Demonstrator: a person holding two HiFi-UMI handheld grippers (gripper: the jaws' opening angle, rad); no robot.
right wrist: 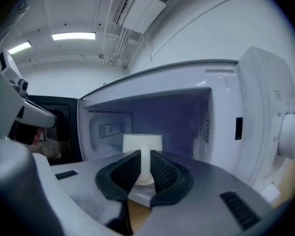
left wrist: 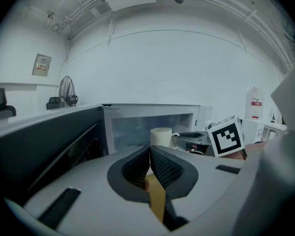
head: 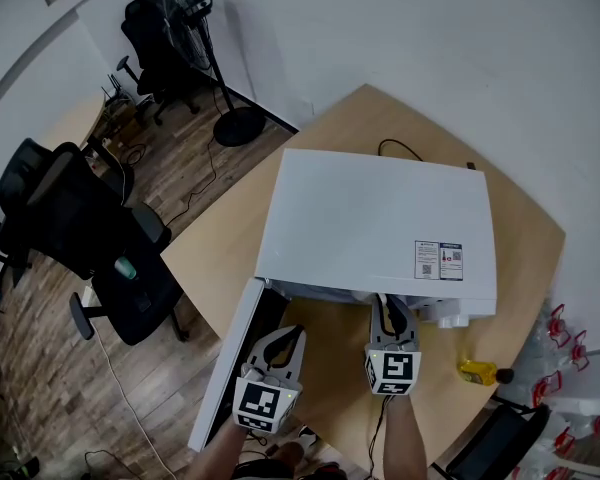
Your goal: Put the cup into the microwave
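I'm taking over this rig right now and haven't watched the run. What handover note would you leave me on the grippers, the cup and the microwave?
Left gripper: shut, empty, beside the open door.
Right gripper: shut on the handle of the white cup.
Cup: upright at the mouth of the microwave cavity. I cannot tell whether it rests on the cavity floor.
Done: door is open, cup is gripped and at the opening.
Left: set the cup down inside, release it and pull the gripper back. Closing the door probably comes after.
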